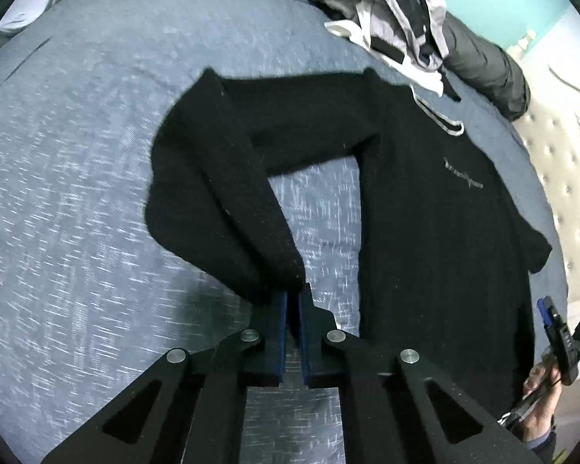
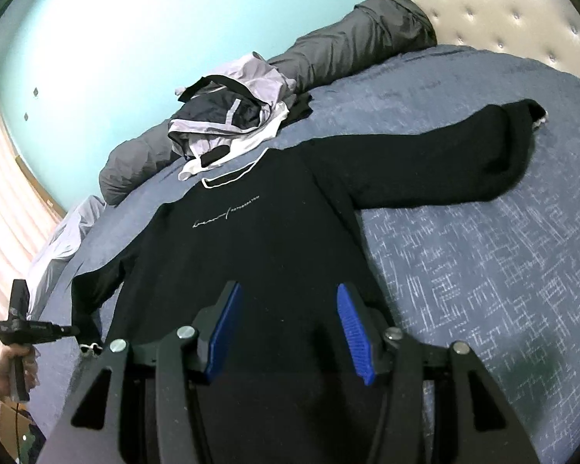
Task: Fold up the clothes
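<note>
Left gripper [image 1: 293, 301]: clamped on the cuff [image 1: 278, 270], probably to carry the sleeve over the body.
Right gripper [image 2: 286, 332]: jaws apart, empty, poised above the hem, likely ready to pin or smooth it.
Sweater [image 2: 259, 239]: flat, chest up on the bed [image 2: 483, 270], far sleeve [image 2: 464, 150] spread out.
Pile [image 2: 228, 123]: other clothes heaped beyond the collar, presumably awaiting folding.

Black sweatshirt [image 2: 274, 232] flat on bed, front up, small chest script; one sleeve [image 1: 220, 193] lifted, bent.
</note>
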`<state>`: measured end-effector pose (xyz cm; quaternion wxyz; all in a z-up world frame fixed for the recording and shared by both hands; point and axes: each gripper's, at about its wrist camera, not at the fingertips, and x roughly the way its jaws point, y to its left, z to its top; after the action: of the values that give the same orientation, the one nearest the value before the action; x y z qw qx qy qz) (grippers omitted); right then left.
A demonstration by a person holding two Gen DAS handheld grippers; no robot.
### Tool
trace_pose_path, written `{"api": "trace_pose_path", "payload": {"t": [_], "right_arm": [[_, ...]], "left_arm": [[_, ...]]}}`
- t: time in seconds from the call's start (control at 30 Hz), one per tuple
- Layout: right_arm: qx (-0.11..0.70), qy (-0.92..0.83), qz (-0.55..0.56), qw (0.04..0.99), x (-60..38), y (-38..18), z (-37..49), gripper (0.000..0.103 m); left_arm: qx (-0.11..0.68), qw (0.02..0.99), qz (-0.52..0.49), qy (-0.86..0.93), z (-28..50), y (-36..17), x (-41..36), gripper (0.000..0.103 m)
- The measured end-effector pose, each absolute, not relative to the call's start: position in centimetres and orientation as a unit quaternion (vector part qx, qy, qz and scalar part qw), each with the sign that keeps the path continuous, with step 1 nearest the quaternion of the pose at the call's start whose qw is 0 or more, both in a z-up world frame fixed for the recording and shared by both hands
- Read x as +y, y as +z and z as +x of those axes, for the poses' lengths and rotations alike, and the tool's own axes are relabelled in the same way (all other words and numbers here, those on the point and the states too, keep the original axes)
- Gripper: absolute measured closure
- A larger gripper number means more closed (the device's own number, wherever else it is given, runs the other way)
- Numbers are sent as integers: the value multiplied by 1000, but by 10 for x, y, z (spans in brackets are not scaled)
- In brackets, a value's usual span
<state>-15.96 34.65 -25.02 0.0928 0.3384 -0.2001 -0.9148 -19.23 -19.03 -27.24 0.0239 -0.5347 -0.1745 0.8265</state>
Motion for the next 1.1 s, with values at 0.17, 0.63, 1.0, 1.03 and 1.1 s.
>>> {"api": "trace_pose_path", "payload": {"t": [0.17, 0.63, 1.0, 1.03, 1.1], "right_arm": [[-204, -913, 340, 94, 348, -252, -161, 51], [-181, -918, 340, 95, 340, -252, -161, 51], [-175, -919, 341, 96, 338, -256, -162, 51], [-175, -919, 341, 95, 337, -257, -162, 51], [-172, -919, 343, 95, 335, -258, -162, 51]], "left_arm": [[-173, 3, -526, 833, -180, -256, -229, 98], [-180, -160, -492, 837, -155, -245, -356, 41], [-284, -182, -483, 808, -121, -294, -396, 40], [-301, -175, -479, 806, -119, -298, -397, 40], [-334, -164, -471, 800, -116, -306, -398, 40]]}}
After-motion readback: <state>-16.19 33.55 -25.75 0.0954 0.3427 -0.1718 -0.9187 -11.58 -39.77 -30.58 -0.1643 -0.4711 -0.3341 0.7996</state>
